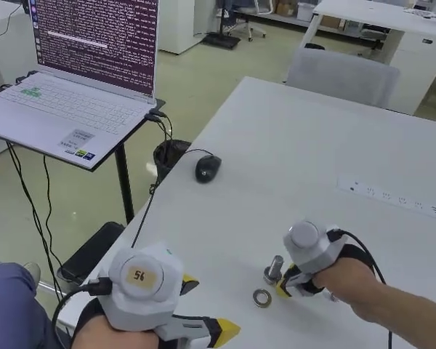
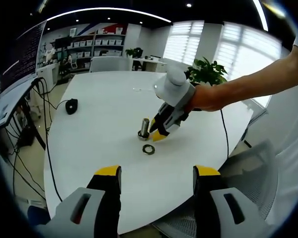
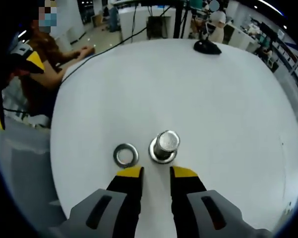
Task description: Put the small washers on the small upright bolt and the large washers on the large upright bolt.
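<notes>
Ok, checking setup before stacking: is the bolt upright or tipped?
Upright: the bolt stands on end on the table, washer flat beside it.

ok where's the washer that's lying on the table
The washer lies flat on the white table, just beside the upright bolt; in the right gripper view it sits left of the bolt, just ahead of the right gripper.

Bolt (image 1: 274, 269) stood upright on table (image 1: 312, 145); washer (image 1: 261, 297) lay flat just front-L of bolt; mouse (image 1: 207, 169) sat well behind bolt, to its L; laptop (image 1: 65, 109) farther L, off table.
</notes>
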Demonstrator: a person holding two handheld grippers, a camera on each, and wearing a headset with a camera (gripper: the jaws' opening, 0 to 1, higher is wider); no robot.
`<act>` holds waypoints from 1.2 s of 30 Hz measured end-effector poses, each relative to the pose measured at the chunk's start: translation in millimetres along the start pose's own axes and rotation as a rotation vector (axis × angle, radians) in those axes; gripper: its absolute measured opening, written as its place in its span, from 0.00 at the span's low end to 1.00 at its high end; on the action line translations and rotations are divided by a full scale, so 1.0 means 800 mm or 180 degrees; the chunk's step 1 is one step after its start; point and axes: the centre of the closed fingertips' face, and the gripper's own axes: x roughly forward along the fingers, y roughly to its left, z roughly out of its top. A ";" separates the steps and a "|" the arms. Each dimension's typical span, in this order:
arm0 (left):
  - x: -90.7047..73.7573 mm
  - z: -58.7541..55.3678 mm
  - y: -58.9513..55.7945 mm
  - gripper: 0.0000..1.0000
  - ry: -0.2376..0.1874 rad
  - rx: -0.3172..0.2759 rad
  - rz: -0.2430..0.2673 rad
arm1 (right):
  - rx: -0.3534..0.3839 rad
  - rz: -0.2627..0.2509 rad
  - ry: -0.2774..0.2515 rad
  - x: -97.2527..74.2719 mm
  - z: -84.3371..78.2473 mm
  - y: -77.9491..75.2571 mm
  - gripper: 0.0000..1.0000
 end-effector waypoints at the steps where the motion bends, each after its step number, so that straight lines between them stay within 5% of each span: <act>1: 0.000 -0.001 -0.001 0.58 0.0000 0.0001 -0.0004 | -0.0012 0.0035 0.0008 0.000 -0.005 0.008 0.23; 10: 0.001 0.001 -0.009 0.58 -0.0006 0.0025 -0.0032 | -0.0223 0.0231 -0.0135 0.011 0.011 0.048 0.26; 22: 0.001 0.002 -0.012 0.58 -0.0007 0.0042 -0.0034 | -0.0410 0.0196 -0.0169 0.017 0.022 0.051 0.25; 36: 0.007 0.000 -0.017 0.58 0.0023 0.0061 -0.0061 | -0.0706 0.0343 -0.0037 0.009 0.004 0.058 0.26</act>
